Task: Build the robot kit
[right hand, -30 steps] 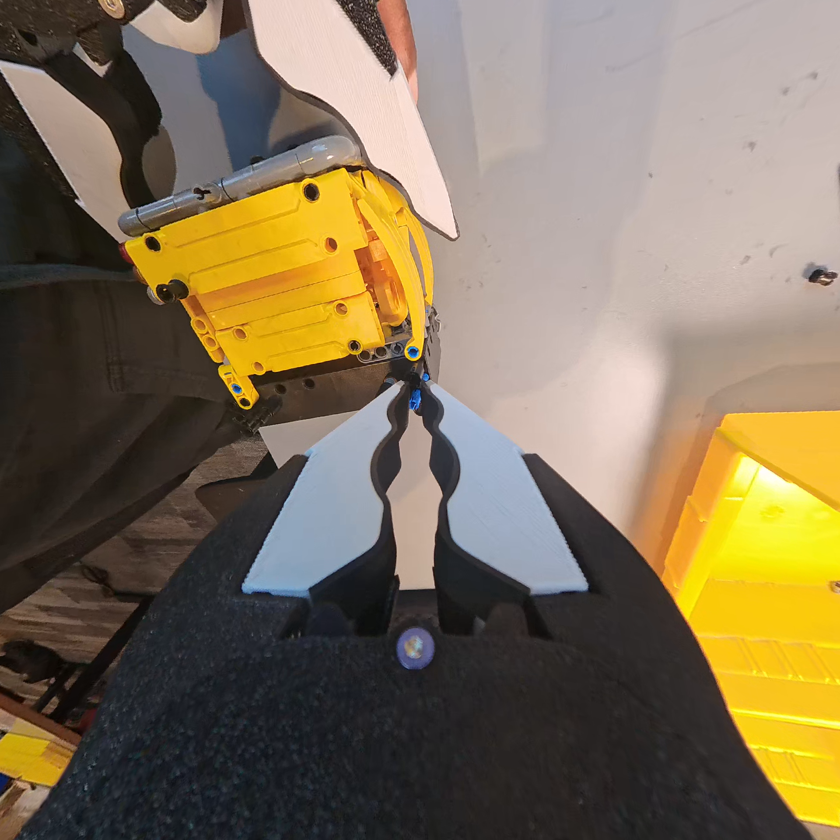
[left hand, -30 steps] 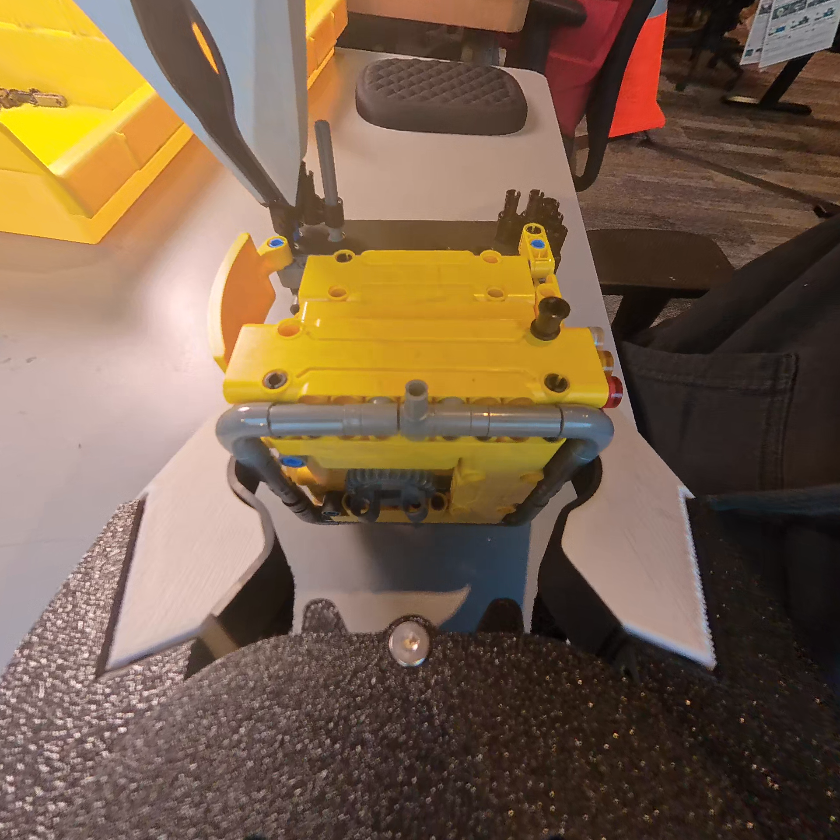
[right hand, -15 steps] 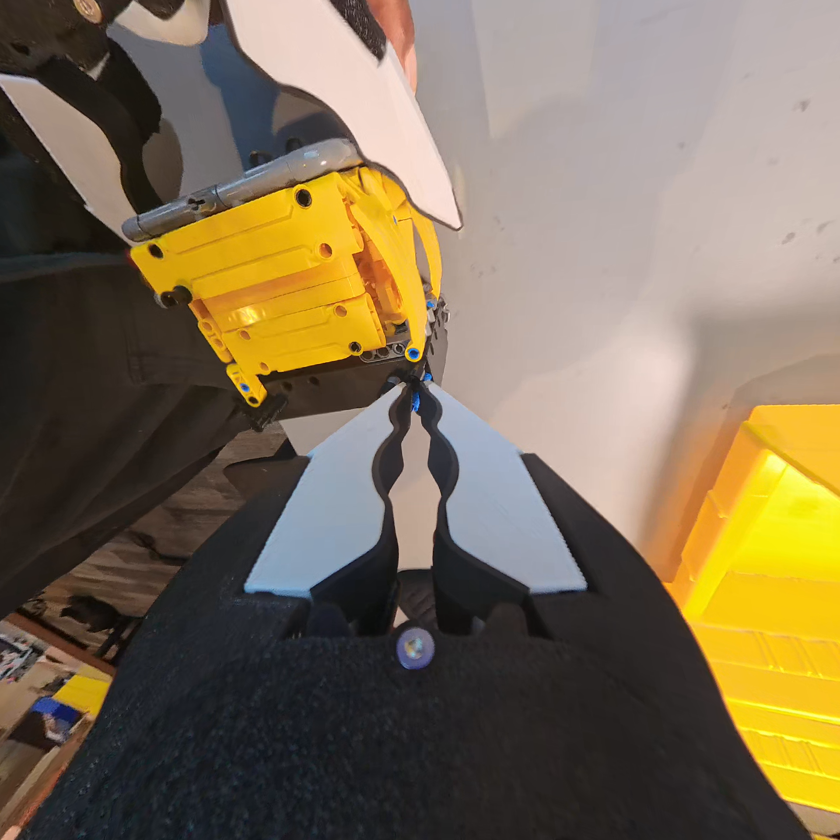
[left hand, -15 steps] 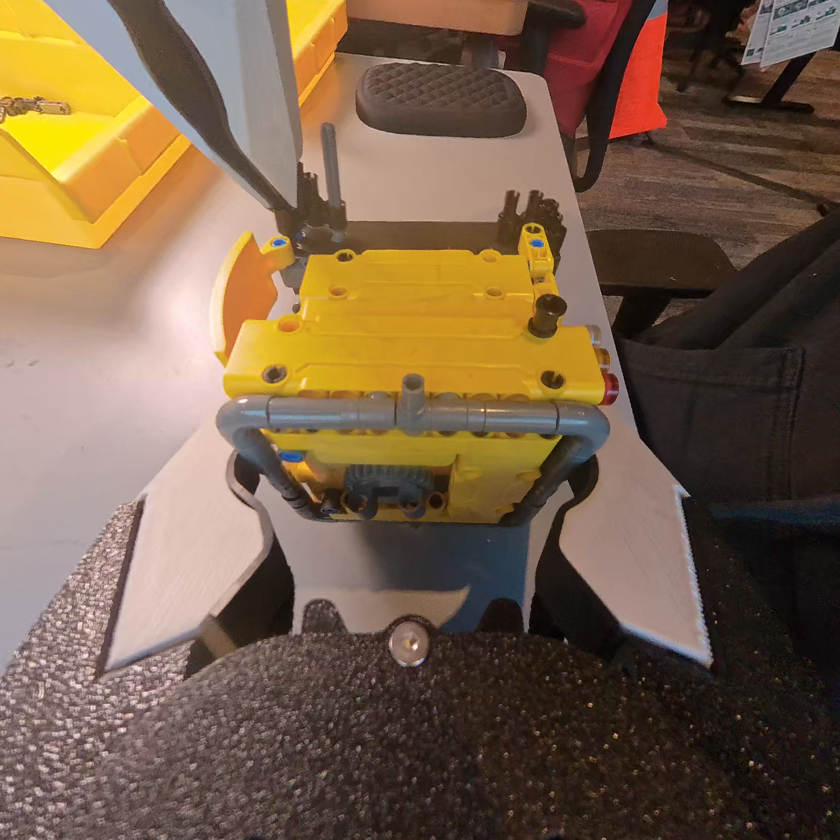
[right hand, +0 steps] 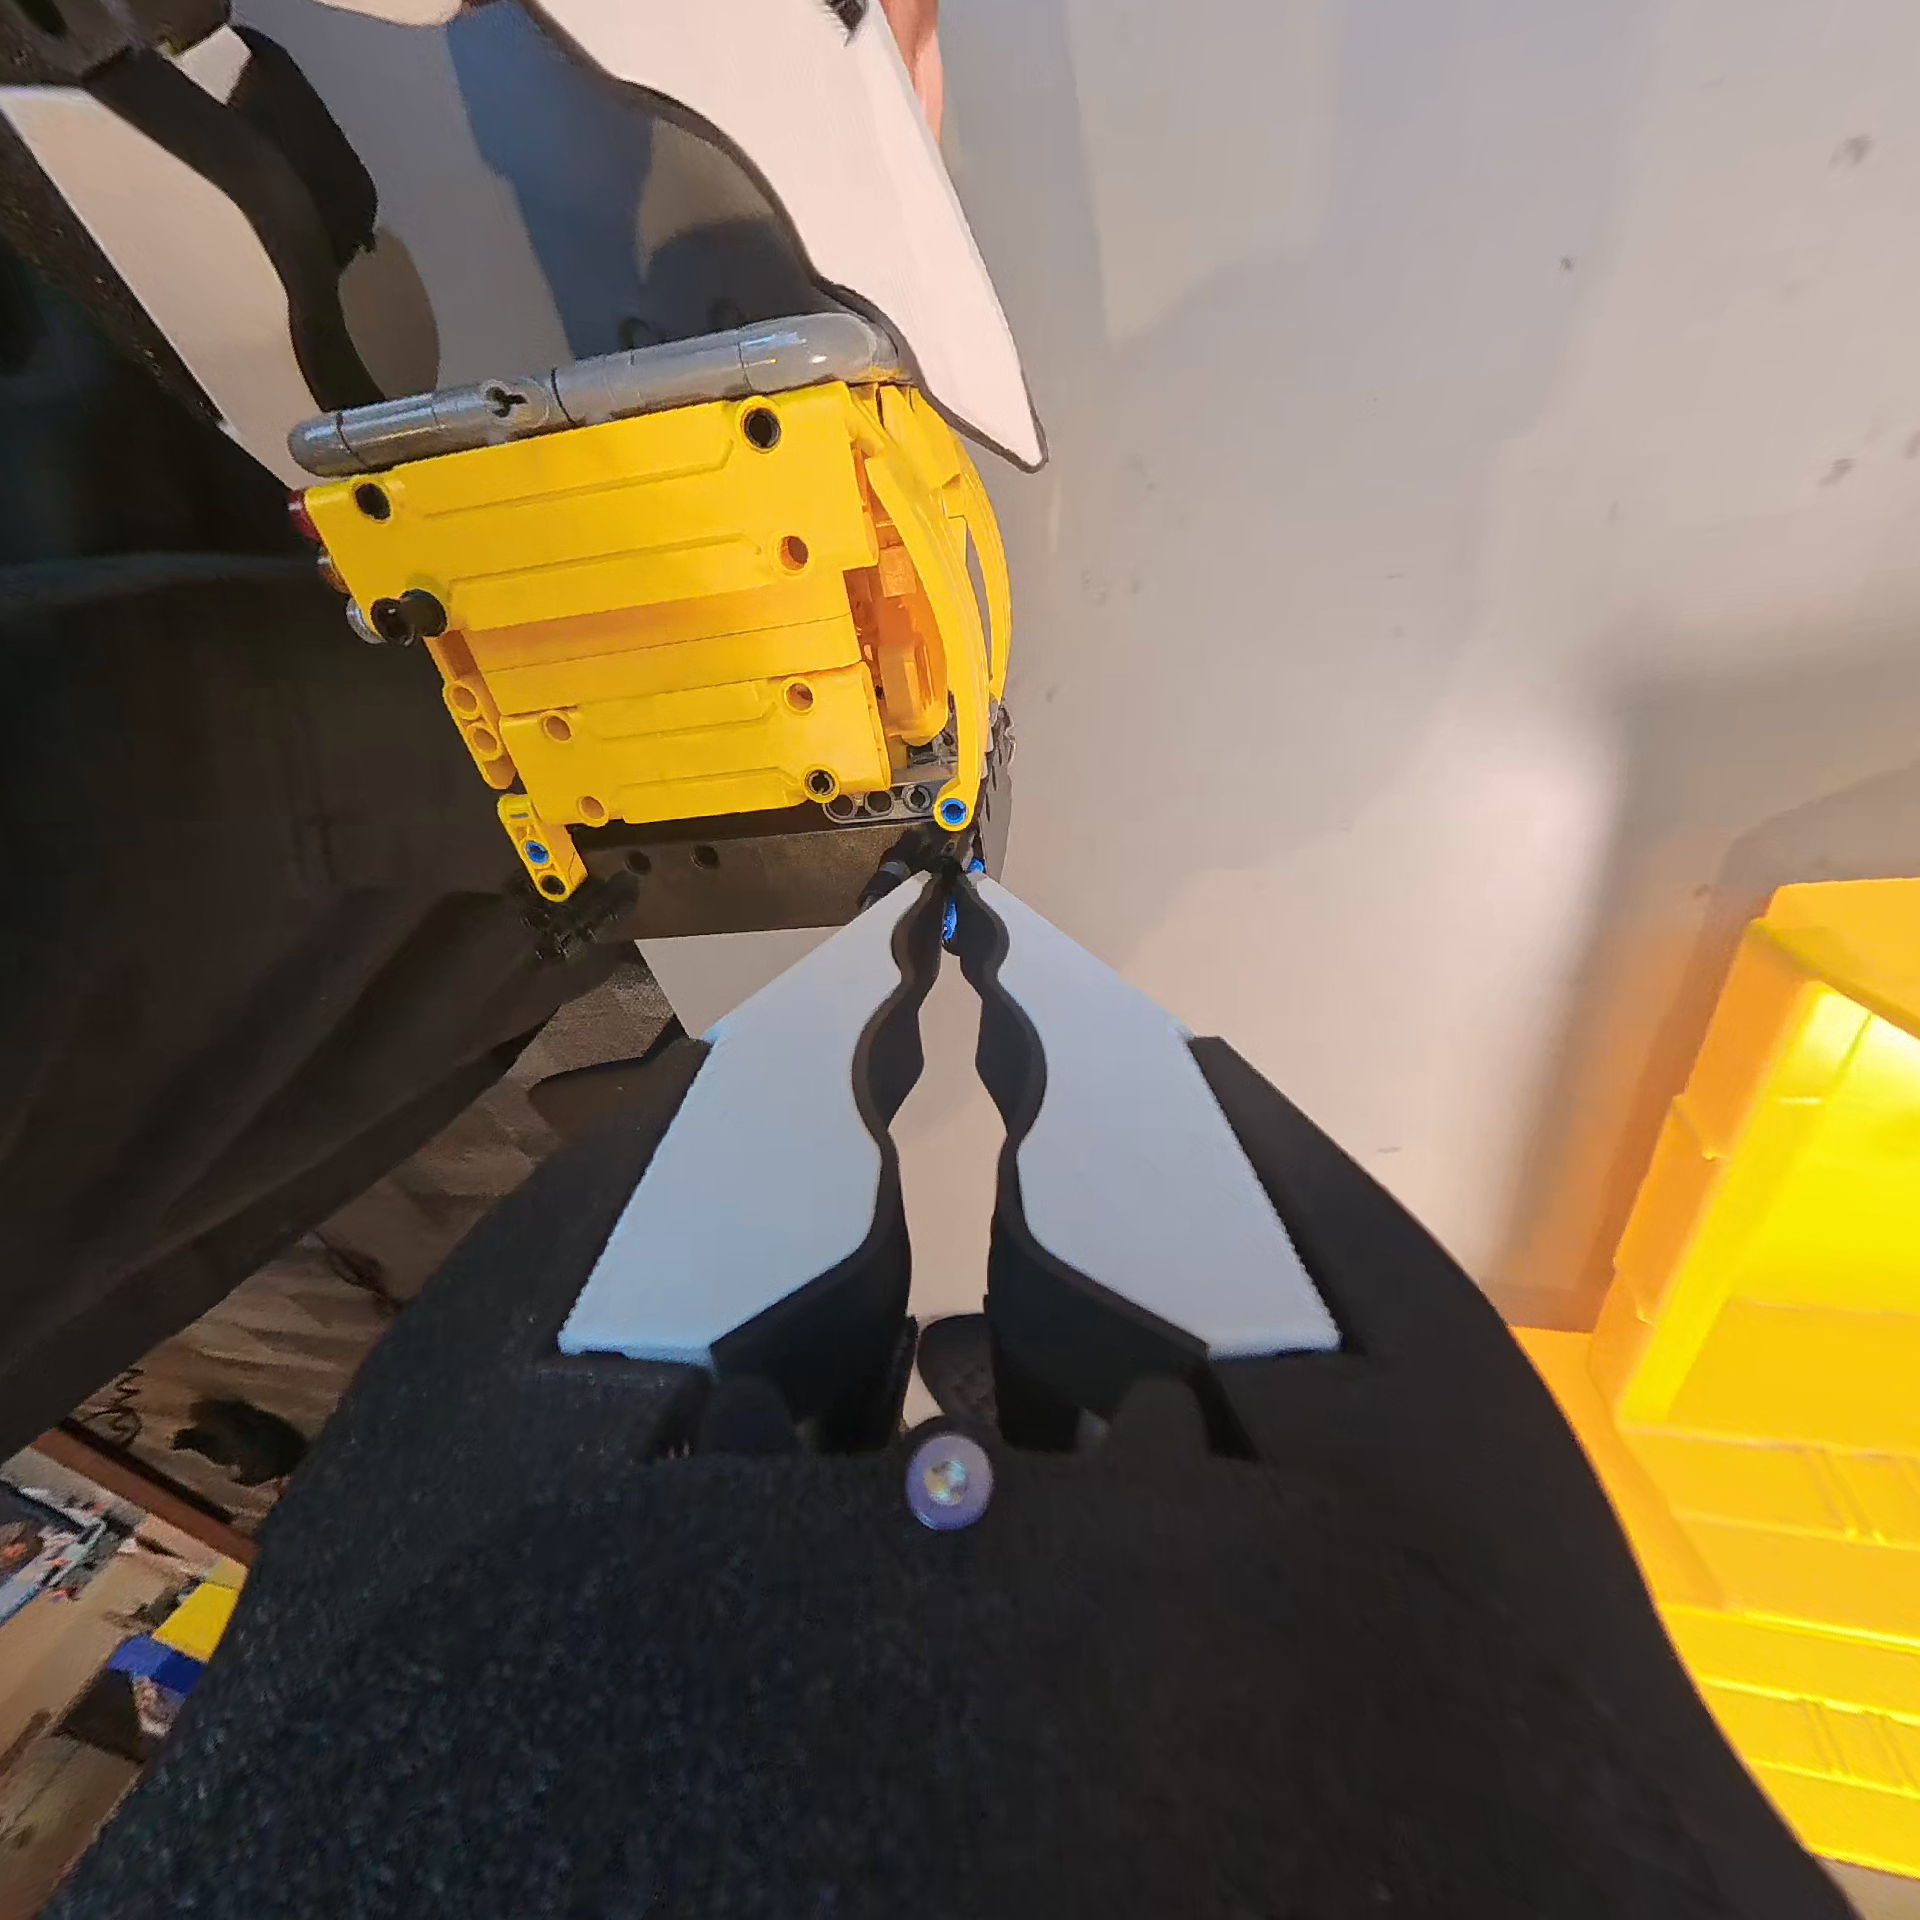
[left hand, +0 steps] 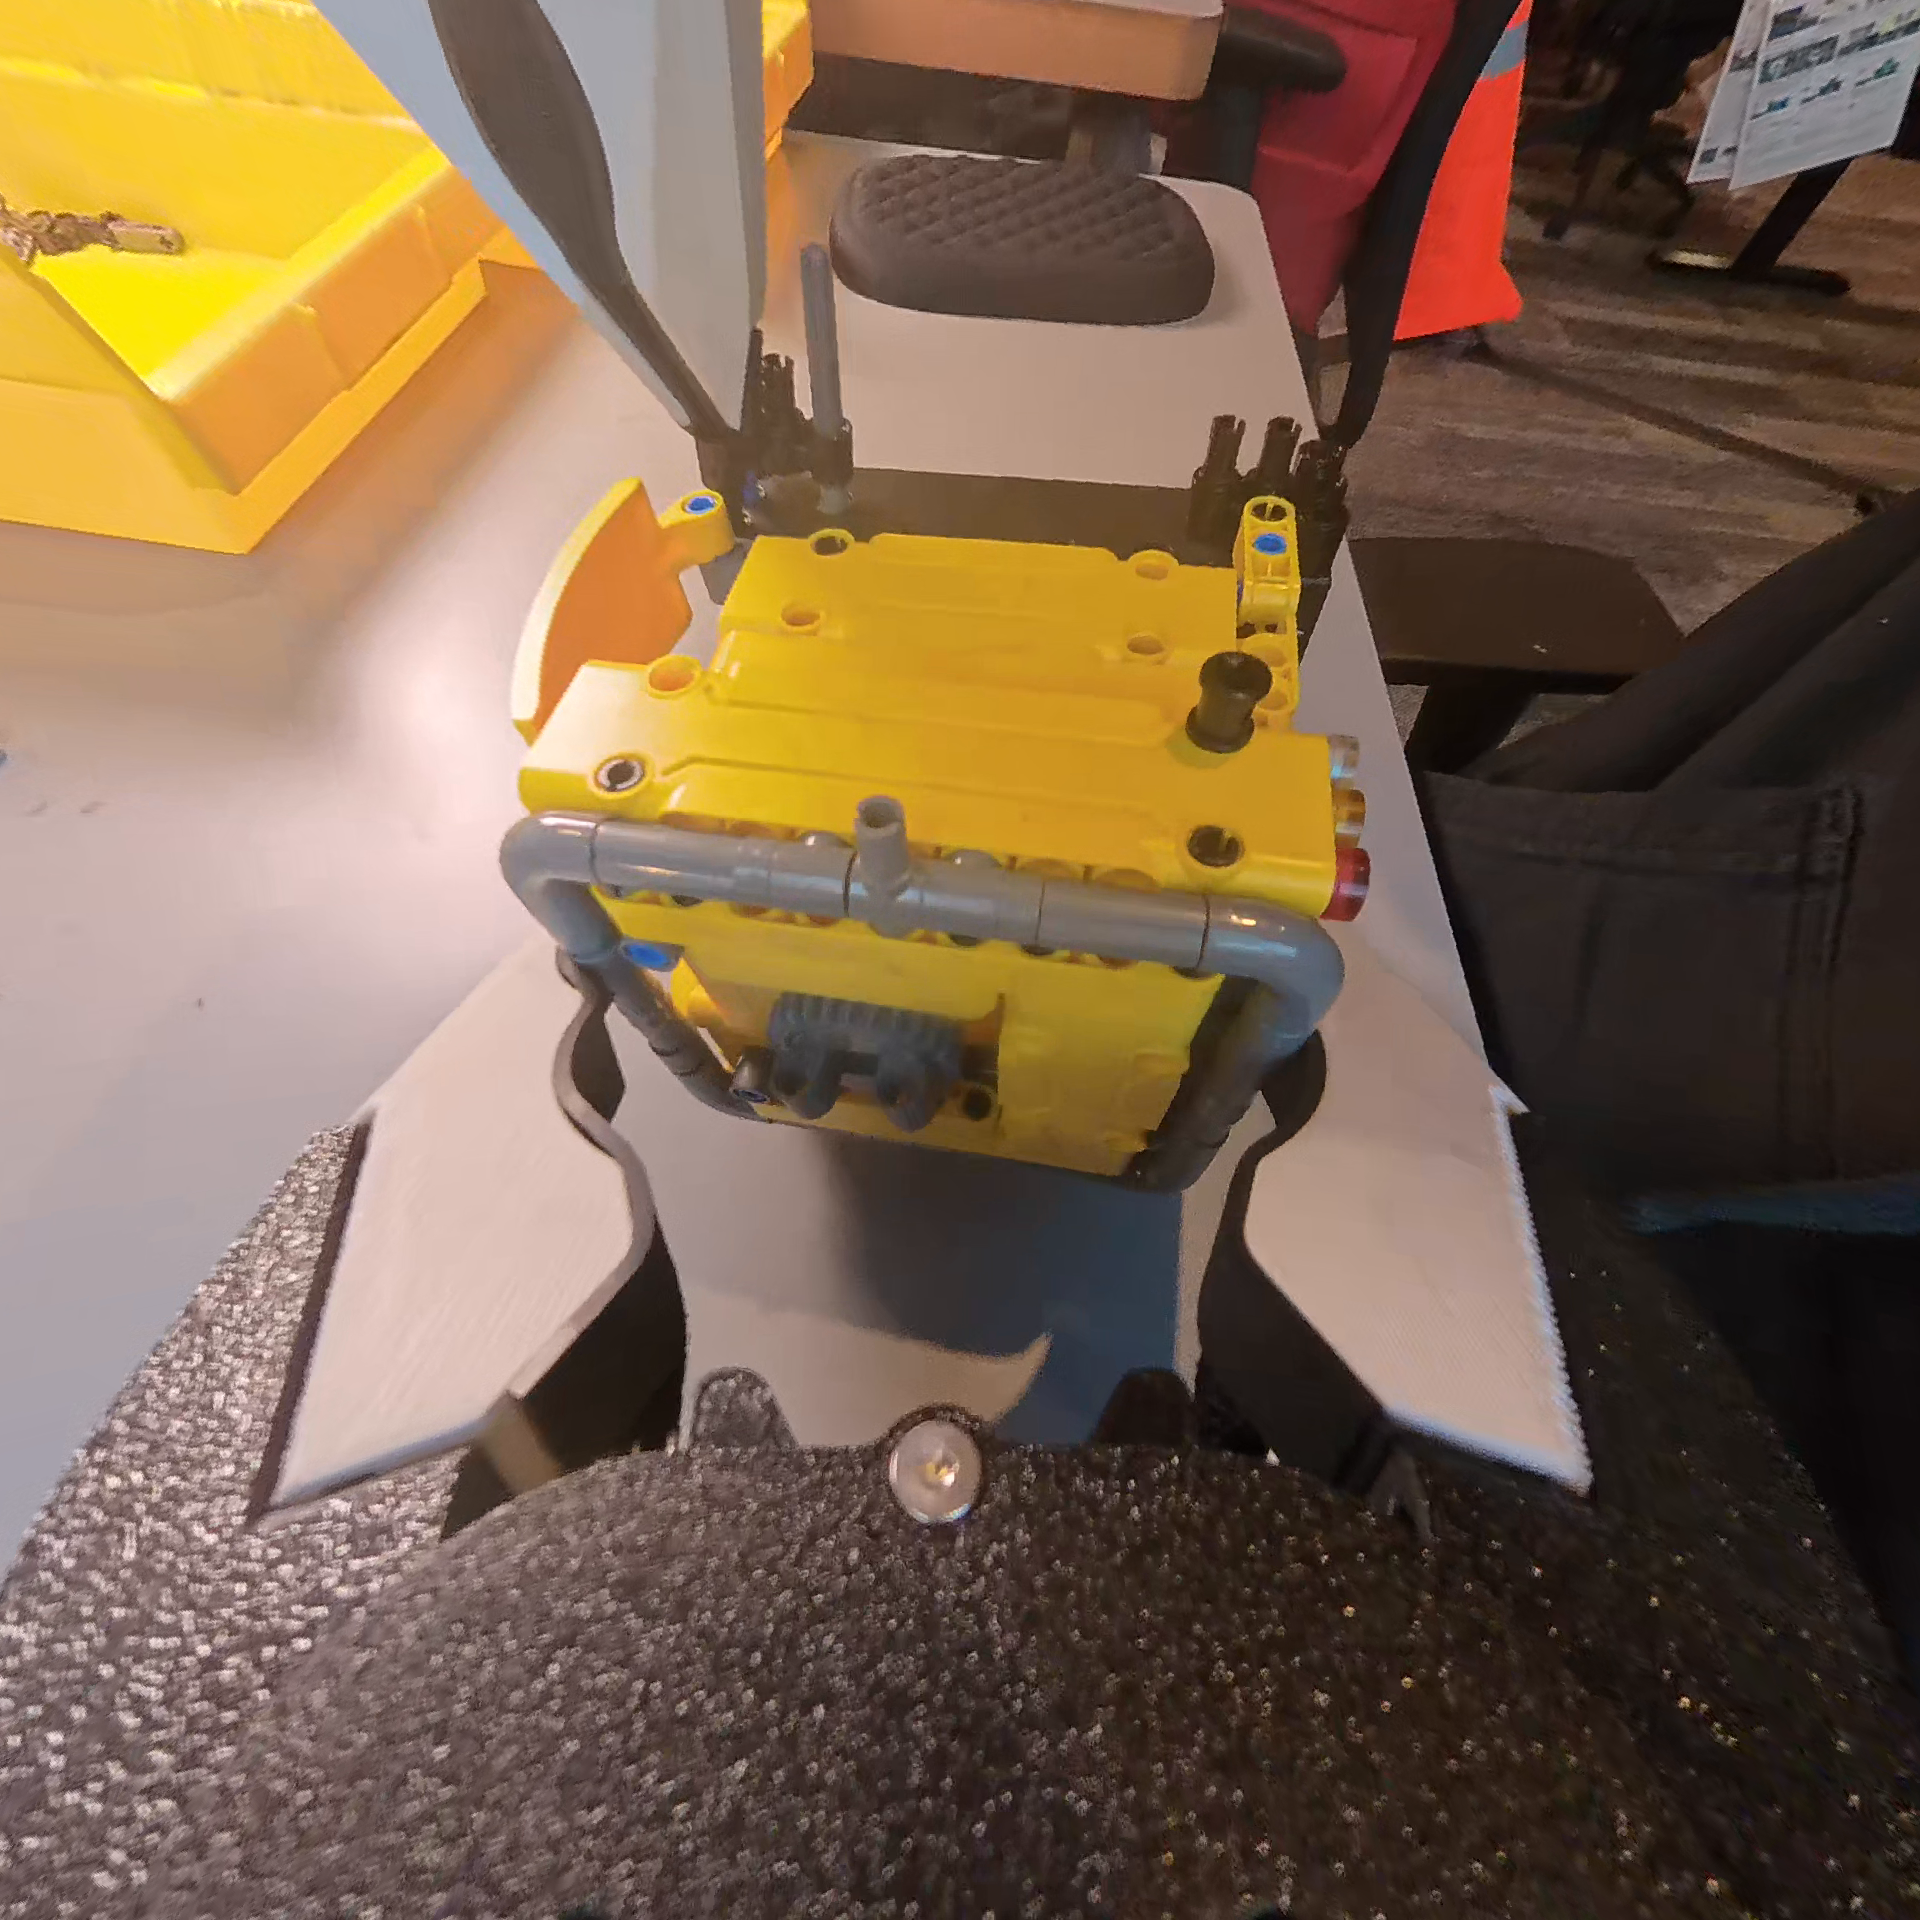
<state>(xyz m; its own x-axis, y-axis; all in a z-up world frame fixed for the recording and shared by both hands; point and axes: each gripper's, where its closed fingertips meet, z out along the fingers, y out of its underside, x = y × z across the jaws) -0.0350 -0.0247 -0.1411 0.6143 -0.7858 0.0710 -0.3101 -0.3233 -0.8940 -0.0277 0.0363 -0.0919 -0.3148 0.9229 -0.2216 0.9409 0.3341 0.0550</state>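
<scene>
The left tongs (left hand: 935,1049) clamp a yellow brick model (left hand: 935,748) with a grey pipe bar (left hand: 914,894) across its near end. The right tongs (right hand: 943,894), nearly closed, pinch a small blue-tipped pin (right hand: 948,914) at the model's far corner, above the surface (right hand: 1455,520).

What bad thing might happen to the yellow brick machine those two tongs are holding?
The left tongs hold the yellow brick model only at its grey bar end, so it might tip or slip. The right tongs pinch a tiny blue-and-black pin at its far corner; pulling could snap that piece loose. The model hangs by the table edge, so loose bits might fall to the floor.
</scene>
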